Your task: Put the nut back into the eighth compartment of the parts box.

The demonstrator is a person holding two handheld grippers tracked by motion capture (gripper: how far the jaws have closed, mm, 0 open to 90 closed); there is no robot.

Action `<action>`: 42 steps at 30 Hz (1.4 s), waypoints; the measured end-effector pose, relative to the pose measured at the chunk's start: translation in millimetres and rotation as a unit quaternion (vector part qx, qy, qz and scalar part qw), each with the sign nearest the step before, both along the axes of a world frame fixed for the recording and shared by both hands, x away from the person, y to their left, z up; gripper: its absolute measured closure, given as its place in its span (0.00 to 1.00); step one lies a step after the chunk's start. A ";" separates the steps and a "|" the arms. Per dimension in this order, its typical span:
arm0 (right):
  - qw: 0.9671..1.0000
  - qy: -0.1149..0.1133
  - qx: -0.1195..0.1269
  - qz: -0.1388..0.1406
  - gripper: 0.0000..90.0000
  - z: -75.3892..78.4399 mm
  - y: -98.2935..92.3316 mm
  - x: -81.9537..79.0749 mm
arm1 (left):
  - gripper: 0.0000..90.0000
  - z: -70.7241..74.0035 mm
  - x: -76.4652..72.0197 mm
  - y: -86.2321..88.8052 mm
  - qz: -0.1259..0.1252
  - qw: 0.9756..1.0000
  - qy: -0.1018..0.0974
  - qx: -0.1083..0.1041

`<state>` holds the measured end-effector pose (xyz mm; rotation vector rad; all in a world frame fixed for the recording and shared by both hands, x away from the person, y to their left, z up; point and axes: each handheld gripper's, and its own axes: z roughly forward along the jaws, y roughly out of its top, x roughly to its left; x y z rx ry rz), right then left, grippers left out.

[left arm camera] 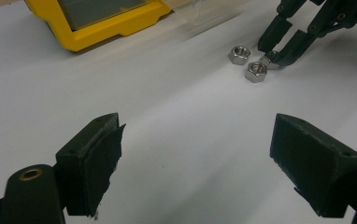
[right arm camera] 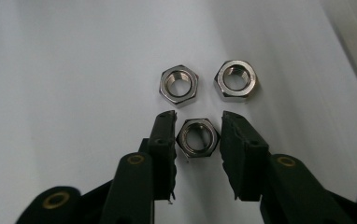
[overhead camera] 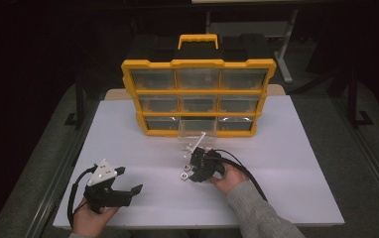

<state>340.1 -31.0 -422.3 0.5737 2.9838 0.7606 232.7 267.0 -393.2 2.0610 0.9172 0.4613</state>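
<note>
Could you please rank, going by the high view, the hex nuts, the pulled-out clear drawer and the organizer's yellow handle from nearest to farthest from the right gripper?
1. Hex nuts, on the table at the right gripper.
2. Clear drawer, just beyond, bottom middle of the organizer.
3. Yellow handle, atop the organizer, farthest back.

Glossy metal nuts (right arm camera: 197,137) lie on a smooth matt white table (right arm camera: 74,70).

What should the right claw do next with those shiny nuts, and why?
Probably squeeze shut. In the right gripper view, the right claw has one nut sitting between its two sides, which look just about at it but not yet gripping. The other two nuts lie clear beyond.
</note>
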 end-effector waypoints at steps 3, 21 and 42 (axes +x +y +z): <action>1.000 -0.003 -0.005 0.001 0.73 -1.0 0.9 -0.9 | 0.18 0.0 -0.2 -0.1 0.001 1.000 0.000 -0.001; 1.000 0.013 -0.001 0.022 0.74 -4.1 -1.0 4.6 | 0.18 0.4 0.0 0.1 -0.004 1.000 0.004 0.008; 0.999 0.025 0.026 0.034 0.77 11.6 -11.9 8.4 | 0.18 0.1 -0.4 -0.3 0.001 1.000 0.003 0.000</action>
